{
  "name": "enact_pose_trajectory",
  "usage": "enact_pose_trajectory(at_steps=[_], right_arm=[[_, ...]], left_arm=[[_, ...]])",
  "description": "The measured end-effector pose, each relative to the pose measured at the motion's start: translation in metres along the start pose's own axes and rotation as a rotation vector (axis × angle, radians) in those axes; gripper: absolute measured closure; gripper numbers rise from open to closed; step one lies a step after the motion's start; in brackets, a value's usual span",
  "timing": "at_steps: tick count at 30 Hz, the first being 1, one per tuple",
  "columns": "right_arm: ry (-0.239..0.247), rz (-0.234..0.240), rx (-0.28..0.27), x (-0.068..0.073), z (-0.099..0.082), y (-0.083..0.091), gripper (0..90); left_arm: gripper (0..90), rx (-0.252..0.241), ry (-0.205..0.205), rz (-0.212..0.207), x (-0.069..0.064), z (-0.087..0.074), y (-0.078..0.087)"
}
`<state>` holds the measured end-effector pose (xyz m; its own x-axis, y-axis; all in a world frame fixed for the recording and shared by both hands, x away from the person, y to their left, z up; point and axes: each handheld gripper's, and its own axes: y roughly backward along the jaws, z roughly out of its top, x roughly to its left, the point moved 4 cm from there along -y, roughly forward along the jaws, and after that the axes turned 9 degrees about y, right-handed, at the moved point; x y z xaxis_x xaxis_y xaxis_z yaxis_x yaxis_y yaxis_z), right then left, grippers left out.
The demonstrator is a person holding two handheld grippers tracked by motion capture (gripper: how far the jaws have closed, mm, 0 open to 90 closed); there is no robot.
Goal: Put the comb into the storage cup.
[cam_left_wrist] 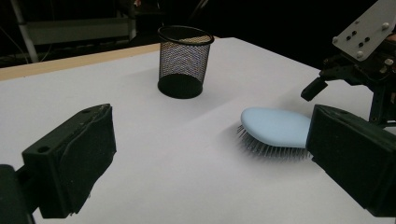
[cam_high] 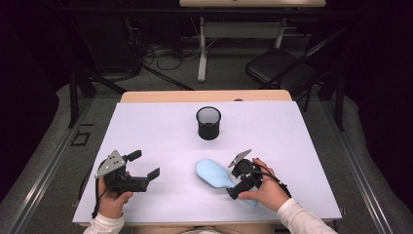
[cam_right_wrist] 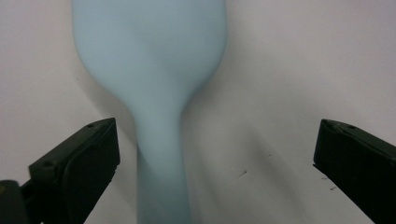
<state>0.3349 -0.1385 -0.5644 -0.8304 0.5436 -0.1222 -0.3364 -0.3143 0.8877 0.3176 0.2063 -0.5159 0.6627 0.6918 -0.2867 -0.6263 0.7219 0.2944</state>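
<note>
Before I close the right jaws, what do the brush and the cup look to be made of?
Hairbrush: probably plastic, smooth matte pale-blue back, with fine thin bristles underneath, material unclear. Cup: black wire mesh, likely metal, see-through walls with solid rim and base.

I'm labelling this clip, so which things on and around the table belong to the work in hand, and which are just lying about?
Belonging to the work:
- light blue hairbrush, bristles down
- right gripper, jaws open on either side of its handle
- black mesh cup, possibly where it goes

Just lying about:
- left gripper, open, idle
- black chair beyond the table
</note>
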Motion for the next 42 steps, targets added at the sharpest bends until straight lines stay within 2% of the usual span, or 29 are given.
enact_pose_trajectory(at_steps=[4, 9, 14, 16, 19, 23, 25, 32, 42], right_arm=[[0.007, 0.006, 0.004, 0.0, 0.001, -0.003, 2.3], [0.02, 0.031, 0.01, 0.002, 0.003, -0.006, 14.7], [0.033, 0.048, 0.014, 0.005, 0.005, -0.009, 17.9], [0.037, 0.055, 0.012, 0.006, 0.006, -0.01, 22.1], [0.04, 0.073, 0.007, 0.007, 0.007, -0.009, 34.1], [0.05, 0.07, 0.015, 0.007, 0.007, -0.01, 35.9], [0.057, 0.076, 0.022, 0.009, 0.007, -0.011, 41.2], [0.084, 0.074, 0.018, 0.012, 0.009, -0.012, 47.1], [0.106, 0.106, 0.018, 0.016, 0.01, -0.011, 61.4]], left_arm=[[1.6, -0.001, 0.002, 0.004, 0.0, 0.0, 0.0], [1.7, 0.0, 0.002, 0.004, 0.0, 0.0, 0.0], [1.7, -0.001, 0.001, 0.004, 0.0, 0.0, -0.001], [1.6, 0.0, 0.001, 0.003, 0.0, 0.0, -0.001], [1.7, 0.001, 0.002, 0.002, 0.0, 0.0, -0.001], [1.7, 0.001, 0.002, 0.005, 0.0, 0.0, 0.0], [1.7, 0.001, 0.002, 0.005, 0.0, 0.0, 0.0], [1.7, 0.001, 0.003, 0.002, 0.0, 0.0, -0.001], [1.7, 0.003, 0.004, 0.001, 0.0, -0.001, -0.001]])
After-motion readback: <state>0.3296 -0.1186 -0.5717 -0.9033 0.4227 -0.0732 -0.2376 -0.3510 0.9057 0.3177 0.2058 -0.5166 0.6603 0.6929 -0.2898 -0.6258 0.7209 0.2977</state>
